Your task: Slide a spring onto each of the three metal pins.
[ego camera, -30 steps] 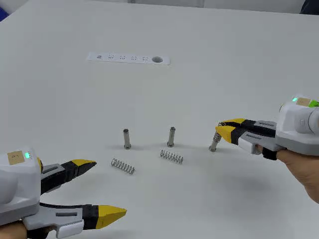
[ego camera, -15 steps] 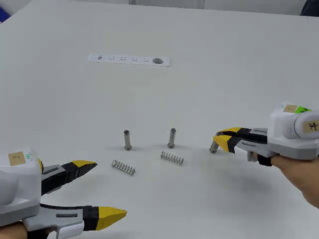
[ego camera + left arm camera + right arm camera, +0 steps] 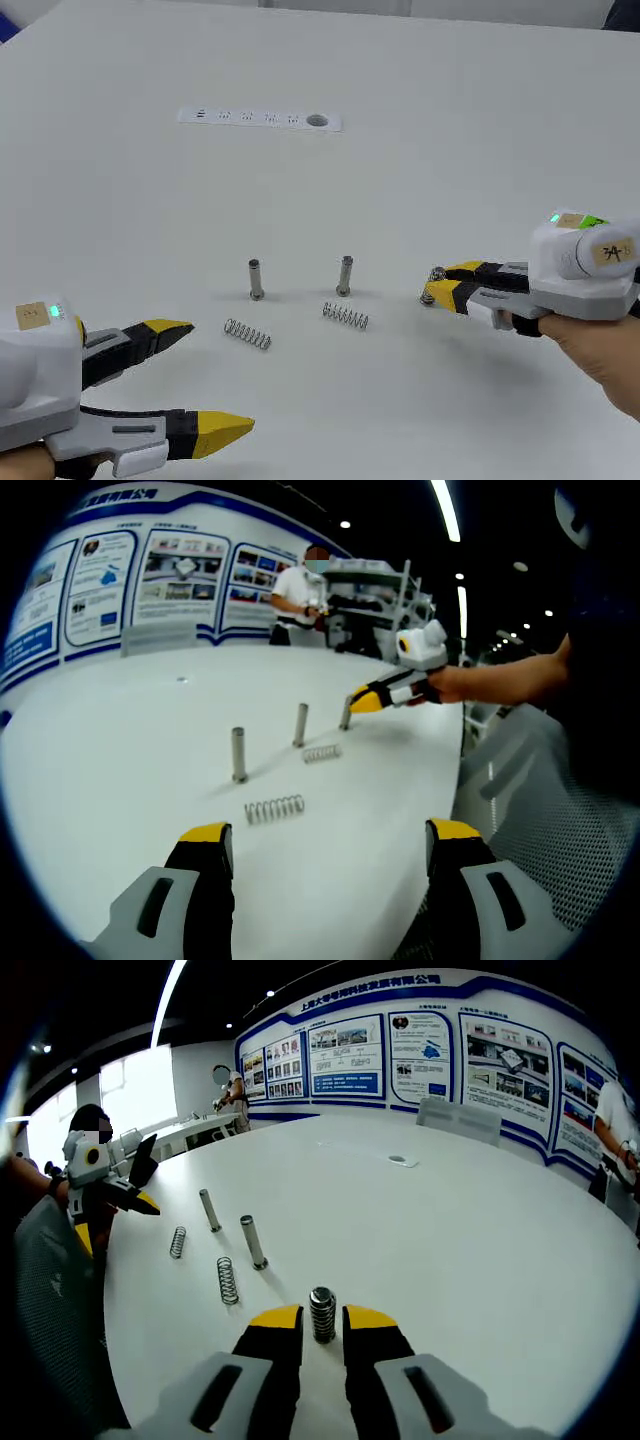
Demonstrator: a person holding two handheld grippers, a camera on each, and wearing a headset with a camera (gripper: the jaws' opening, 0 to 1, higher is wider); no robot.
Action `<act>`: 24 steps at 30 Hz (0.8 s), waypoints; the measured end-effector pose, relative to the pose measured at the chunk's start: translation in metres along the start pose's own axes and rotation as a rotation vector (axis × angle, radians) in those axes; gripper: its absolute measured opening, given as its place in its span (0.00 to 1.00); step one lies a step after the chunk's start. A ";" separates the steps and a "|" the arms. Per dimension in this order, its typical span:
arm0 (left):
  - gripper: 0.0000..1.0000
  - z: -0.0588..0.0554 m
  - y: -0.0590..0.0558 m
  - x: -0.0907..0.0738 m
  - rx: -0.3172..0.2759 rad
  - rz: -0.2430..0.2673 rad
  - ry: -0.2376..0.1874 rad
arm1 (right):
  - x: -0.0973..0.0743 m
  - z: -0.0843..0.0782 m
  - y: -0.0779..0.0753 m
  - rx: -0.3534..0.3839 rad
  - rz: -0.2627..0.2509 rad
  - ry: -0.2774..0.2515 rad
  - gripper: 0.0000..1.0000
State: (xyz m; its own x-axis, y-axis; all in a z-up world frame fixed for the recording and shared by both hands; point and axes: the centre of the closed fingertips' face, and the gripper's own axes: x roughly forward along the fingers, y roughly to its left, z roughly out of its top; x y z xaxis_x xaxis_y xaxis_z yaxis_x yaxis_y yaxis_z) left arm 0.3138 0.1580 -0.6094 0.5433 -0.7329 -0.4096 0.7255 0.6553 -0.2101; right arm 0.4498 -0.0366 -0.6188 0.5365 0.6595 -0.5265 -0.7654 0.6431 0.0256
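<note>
Right gripper comes in from the right edge, its jaws narrowly parted and the tips flanking the spring seated on the right-hand pin; pinching or not, can't tell. Left gripper sits lower left, jaws wide apart, holding nothing. Mid-frame stand the left pin and middle pin, both bare. Just below them lie the left loose spring and second loose spring on the white table. A power strip lies upper centre, and a poster wall stands behind.

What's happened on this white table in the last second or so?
The right hand-held gripper has sunk lower, its jaws around the coiled metal spring on the right-most metal pin. The open left hand-held gripper, two bare pins and two loose springs stayed put.
</note>
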 end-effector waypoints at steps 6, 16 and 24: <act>0.80 0.001 0.000 0.000 -0.002 0.000 -0.006 | -0.005 -0.005 0.000 0.007 -0.006 0.025 0.18; 0.80 0.001 0.001 0.001 -0.002 -0.001 -0.010 | -0.023 -0.018 0.016 -0.030 0.006 0.091 0.19; 0.80 0.001 -0.001 0.002 0.003 -0.007 -0.005 | -0.022 -0.014 0.037 -0.072 0.051 0.112 0.19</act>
State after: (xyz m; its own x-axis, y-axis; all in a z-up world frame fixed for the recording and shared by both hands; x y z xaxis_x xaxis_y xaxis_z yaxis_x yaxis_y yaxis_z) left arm 0.3148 0.1560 -0.6093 0.5406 -0.7382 -0.4034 0.7305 0.6498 -0.2102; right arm 0.4048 -0.0333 -0.6183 0.4560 0.6407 -0.6177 -0.8166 0.5772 -0.0041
